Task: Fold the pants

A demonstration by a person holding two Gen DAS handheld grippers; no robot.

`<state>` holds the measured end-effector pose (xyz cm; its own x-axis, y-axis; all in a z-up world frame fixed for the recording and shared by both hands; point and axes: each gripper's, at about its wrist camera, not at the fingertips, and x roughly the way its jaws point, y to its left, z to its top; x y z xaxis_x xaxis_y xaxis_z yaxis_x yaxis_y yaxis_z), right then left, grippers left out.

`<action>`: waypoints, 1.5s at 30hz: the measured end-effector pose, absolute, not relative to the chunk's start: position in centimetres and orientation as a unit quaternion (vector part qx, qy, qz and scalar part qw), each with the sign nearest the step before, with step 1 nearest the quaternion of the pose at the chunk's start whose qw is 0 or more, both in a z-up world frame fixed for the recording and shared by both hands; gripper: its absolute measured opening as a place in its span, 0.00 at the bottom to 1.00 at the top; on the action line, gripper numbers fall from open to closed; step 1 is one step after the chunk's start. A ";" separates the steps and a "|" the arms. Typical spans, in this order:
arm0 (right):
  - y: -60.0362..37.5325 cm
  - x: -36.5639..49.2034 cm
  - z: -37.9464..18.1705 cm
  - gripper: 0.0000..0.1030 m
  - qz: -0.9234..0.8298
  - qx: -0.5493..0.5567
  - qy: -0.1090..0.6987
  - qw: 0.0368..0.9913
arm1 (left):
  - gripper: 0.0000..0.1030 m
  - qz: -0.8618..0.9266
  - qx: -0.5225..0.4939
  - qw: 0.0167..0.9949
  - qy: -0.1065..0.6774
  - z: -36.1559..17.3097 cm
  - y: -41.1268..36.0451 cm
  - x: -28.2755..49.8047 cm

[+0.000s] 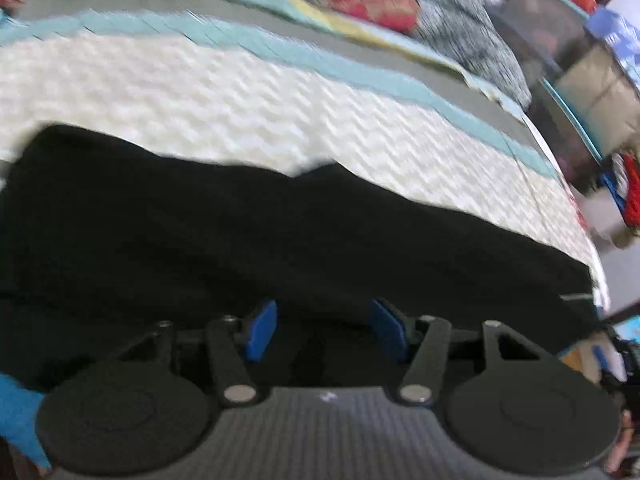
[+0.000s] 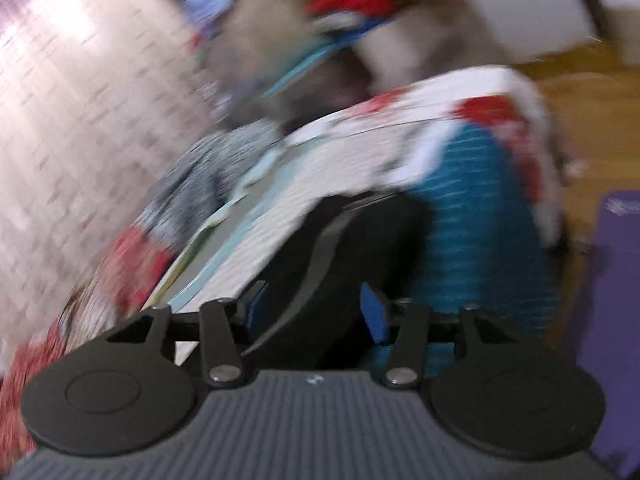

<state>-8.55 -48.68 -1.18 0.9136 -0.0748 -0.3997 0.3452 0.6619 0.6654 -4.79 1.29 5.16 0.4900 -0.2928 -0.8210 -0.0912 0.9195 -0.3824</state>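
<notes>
Left gripper [image 1: 324, 330] tilts down over black pants [image 1: 240, 232], fingers apart.

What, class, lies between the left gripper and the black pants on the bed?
Nothing visible. The left gripper hangs right above the black pants, which lie spread on the white bedspread. Its blue pads stand apart with only the dark cloth behind the gap.

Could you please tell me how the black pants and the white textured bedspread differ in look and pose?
The black pants are dark and plain; the white textured bedspread is pale with a woven pattern. The pants lie rumpled on top; the bedspread lies spread beneath. Both are soft fabric.
</notes>
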 end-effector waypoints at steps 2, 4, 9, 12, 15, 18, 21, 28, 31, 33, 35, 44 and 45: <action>-49.7 -7.4 -2.0 0.63 -0.124 0.394 0.182 0.893 | 0.53 -0.068 -0.184 0.834 0.515 4.1 -1.0 -4.1; -50.2 -5.9 -2.5 0.63 -0.123 0.396 0.186 0.891 | 0.53 -0.065 -0.169 0.830 0.527 3.2 -2.4 -3.8; -51.1 -4.6 -3.7 0.63 -0.114 0.404 0.185 0.889 | 0.52 -0.053 -0.141 0.817 0.556 1.0 -3.9 -3.5; -51.1 -3.9 -4.2 0.63 -0.118 0.410 0.191 0.884 | 0.52 -0.050 -0.145 0.815 0.559 1.0 -3.7 -3.4; -51.0 -3.9 -3.6 0.49 -0.131 0.390 0.189 0.892 | 0.52 -0.051 -0.156 0.812 0.560 1.0 -3.3 -3.3; -50.8 -4.4 -2.7 0.19 -0.125 0.383 0.187 0.896 | 0.52 -0.053 -0.162 0.813 0.557 1.1 -3.0 -3.6; -49.4 -5.0 -0.4 0.16 -0.107 0.366 0.170 0.909 | 0.53 -0.061 -0.176 0.818 0.544 1.9 -2.3 -4.4; -40.8 -5.2 4.9 0.15 0.040 0.278 0.175 0.944 | 0.56 -0.083 -0.210 0.835 0.501 3.9 0.1 -6.5; -35.3 -5.2 4.9 0.15 0.116 0.218 0.211 0.946 | 0.57 -0.083 -0.217 0.838 0.493 4.2 1.2 -7.2; -31.7 -5.2 3.9 0.15 0.158 0.178 0.243 0.940 | 0.57 -0.084 -0.222 0.839 0.490 4.2 1.9 -7.7; -28.3 -4.9 2.0 0.15 0.190 0.140 0.293 0.926 | 0.57 -0.082 -0.229 0.838 0.489 4.0 3.0 -8.3; -25.4 -5.8 3.3 0.49 0.249 0.030 0.321 0.913 | 0.60 -0.070 -0.276 0.841 0.460 4.1 8.6 -11.3; -25.6 -5.9 3.9 0.49 0.244 0.034 0.312 0.918 | 0.61 -0.068 -0.280 0.844 0.453 4.2 9.3 -11.9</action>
<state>-5.91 -25.58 3.85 0.6863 0.4691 -0.5558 -0.4270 0.8785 0.2141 -11.86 9.33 4.24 0.5806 -0.3691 -0.7258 -0.1382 0.8338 -0.5346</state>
